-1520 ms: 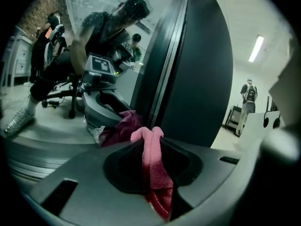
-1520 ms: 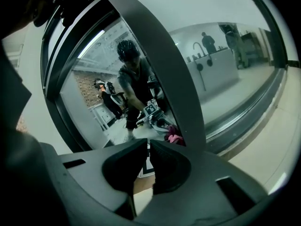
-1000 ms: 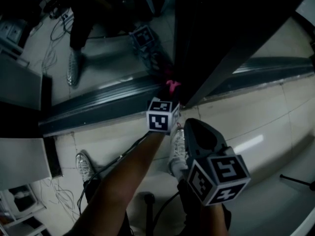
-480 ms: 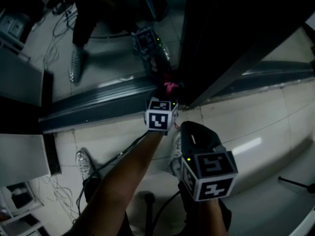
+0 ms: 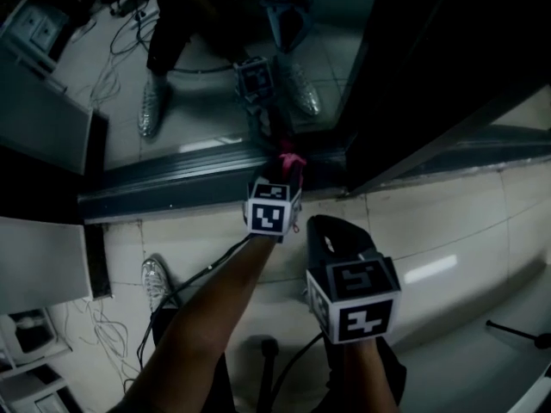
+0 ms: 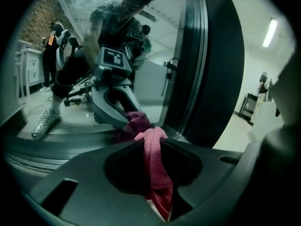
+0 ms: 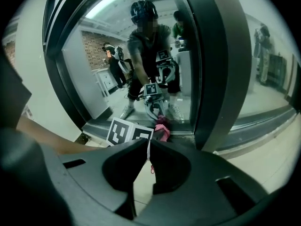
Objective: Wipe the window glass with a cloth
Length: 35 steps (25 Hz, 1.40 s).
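Observation:
A pink cloth (image 6: 153,159) is pinched in my left gripper (image 6: 151,138), which is shut on it. Its bunched end presses against the window glass (image 6: 141,41) just above the bottom frame (image 5: 172,183). In the head view the cloth (image 5: 291,160) shows past the left gripper (image 5: 288,170), with the gripper's reflection behind it in the glass (image 5: 215,84). My right gripper (image 5: 331,231) hangs back over the floor, shut with nothing between its jaws. In the right gripper view this gripper (image 7: 147,142) points toward the cloth (image 7: 162,130) and the left gripper's marker cube (image 7: 129,133).
A wide dark mullion (image 5: 413,84) rises just right of the cloth. Light floor tiles (image 5: 448,222) lie below the frame. A cabinet (image 5: 43,265) and loose cables (image 5: 112,342) sit at the left. The person's shoe (image 5: 155,278) stands near the frame.
The left gripper and cloth have slid a little to the left along the bottom of the glass, away from the mullion. The right gripper has drifted left, closer to the left arm.

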{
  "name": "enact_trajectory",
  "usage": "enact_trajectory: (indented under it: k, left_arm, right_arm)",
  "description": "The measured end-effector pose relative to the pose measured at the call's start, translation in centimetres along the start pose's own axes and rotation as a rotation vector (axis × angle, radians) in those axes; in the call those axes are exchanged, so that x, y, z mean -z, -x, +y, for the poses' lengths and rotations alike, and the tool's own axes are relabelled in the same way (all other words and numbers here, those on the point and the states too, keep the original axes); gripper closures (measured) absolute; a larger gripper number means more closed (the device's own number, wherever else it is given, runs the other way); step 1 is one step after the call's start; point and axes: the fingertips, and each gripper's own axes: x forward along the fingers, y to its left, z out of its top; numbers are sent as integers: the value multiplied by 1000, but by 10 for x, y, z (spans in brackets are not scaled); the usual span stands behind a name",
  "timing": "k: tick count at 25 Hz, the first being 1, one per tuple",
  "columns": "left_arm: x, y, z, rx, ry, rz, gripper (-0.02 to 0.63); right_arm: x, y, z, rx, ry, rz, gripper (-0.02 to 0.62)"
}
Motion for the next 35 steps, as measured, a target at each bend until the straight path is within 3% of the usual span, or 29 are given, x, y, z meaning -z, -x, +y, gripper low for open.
enact_trajectory:
  k: [7, 20, 35]
  left_arm:
    - [7, 30, 51, -45, 17, 7, 514]
    - [24, 82, 135, -95, 19, 18, 514]
    - [57, 161, 269, -253, 116, 8, 514]
  right_arm:
    - [-9, -23, 38, -50, 66, 5, 578]
    - [-14, -99, 43, -42, 131, -16, 578]
    - [-14, -151, 149, -155, 227, 31, 578]
